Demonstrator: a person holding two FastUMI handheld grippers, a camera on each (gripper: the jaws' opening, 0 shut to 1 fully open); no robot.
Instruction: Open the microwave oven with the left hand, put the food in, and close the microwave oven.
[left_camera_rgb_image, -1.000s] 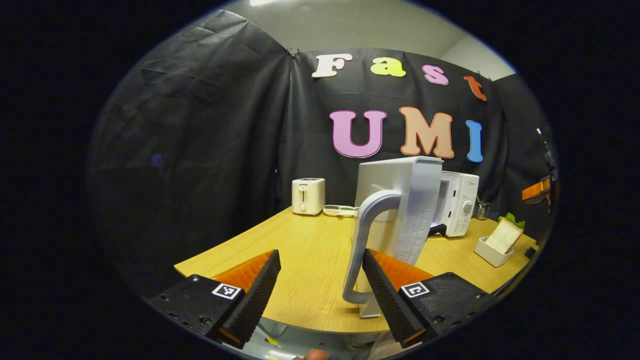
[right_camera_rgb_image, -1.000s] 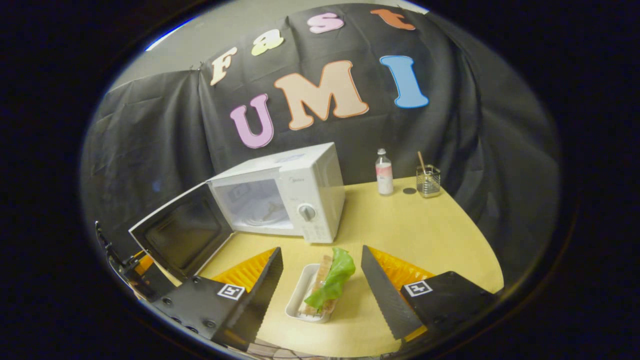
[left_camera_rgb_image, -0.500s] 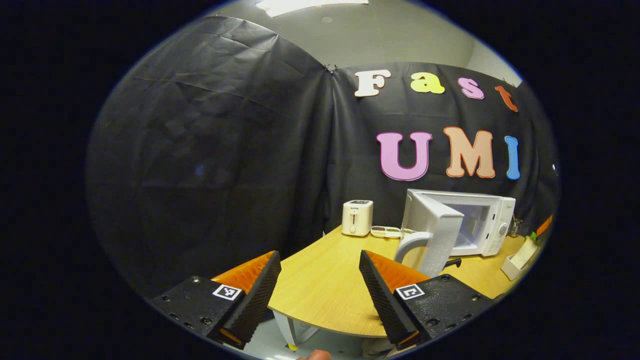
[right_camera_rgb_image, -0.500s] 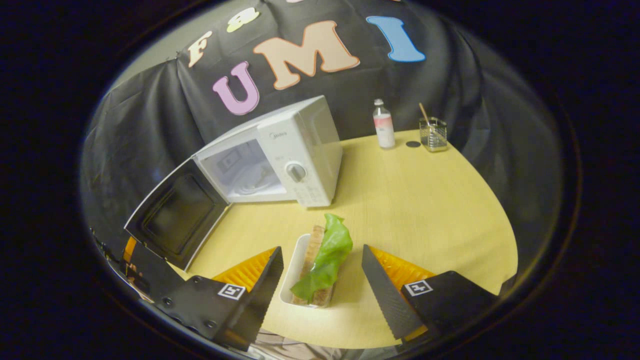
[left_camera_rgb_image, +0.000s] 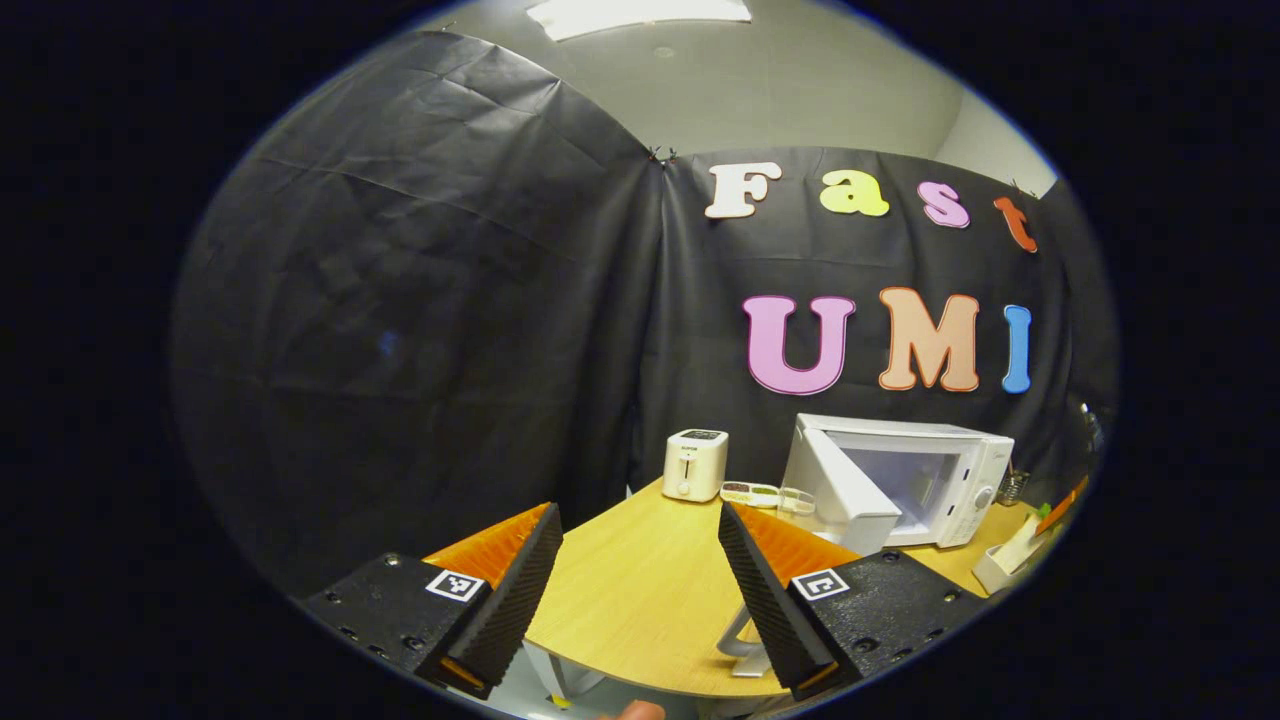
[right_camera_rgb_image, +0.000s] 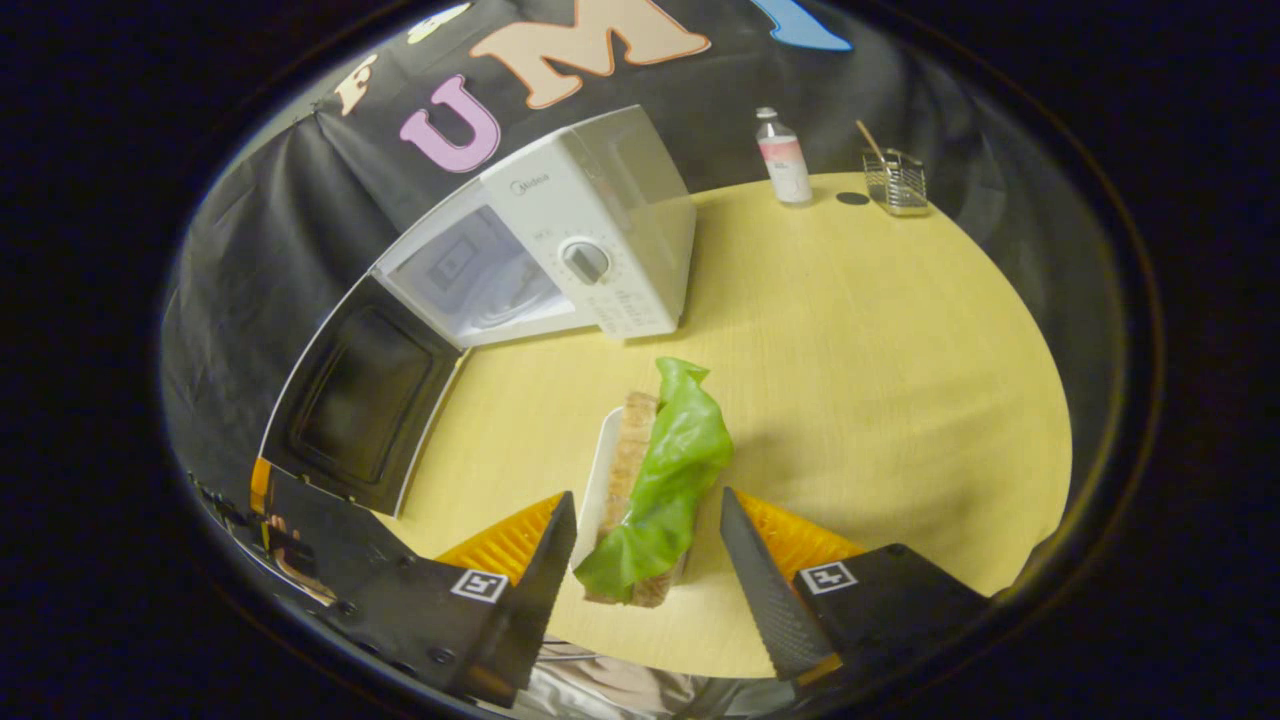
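The white microwave (right_camera_rgb_image: 585, 235) stands on the table with its door (right_camera_rgb_image: 360, 395) swung wide to the left and its cavity showing. The food, bread with a lettuce leaf (right_camera_rgb_image: 665, 470) upright in a small white dish (right_camera_rgb_image: 597, 470), sits in front of it. My right gripper (right_camera_rgb_image: 643, 585) is open and low over the dish, one finger on each side of its near end, apart from it. My left gripper (left_camera_rgb_image: 640, 590) is open and holds nothing, back from the table's edge. In the left gripper view the microwave (left_camera_rgb_image: 935, 470), its door (left_camera_rgb_image: 840, 490) and the dish (left_camera_rgb_image: 1000, 565) lie far right.
A white toaster (left_camera_rgb_image: 695, 463) and a small flat tray (left_camera_rgb_image: 750, 492) stand at the back of the wooden table (left_camera_rgb_image: 640, 570). Behind the microwave are a small bottle (right_camera_rgb_image: 785, 155) and a glass holder with a stick (right_camera_rgb_image: 893, 180). Bare tabletop (right_camera_rgb_image: 880, 340) lies right of the food.
My left gripper has let go of the door handle and drawn back, away from the table. My right gripper has come down and forward until its fingers flank the food dish.
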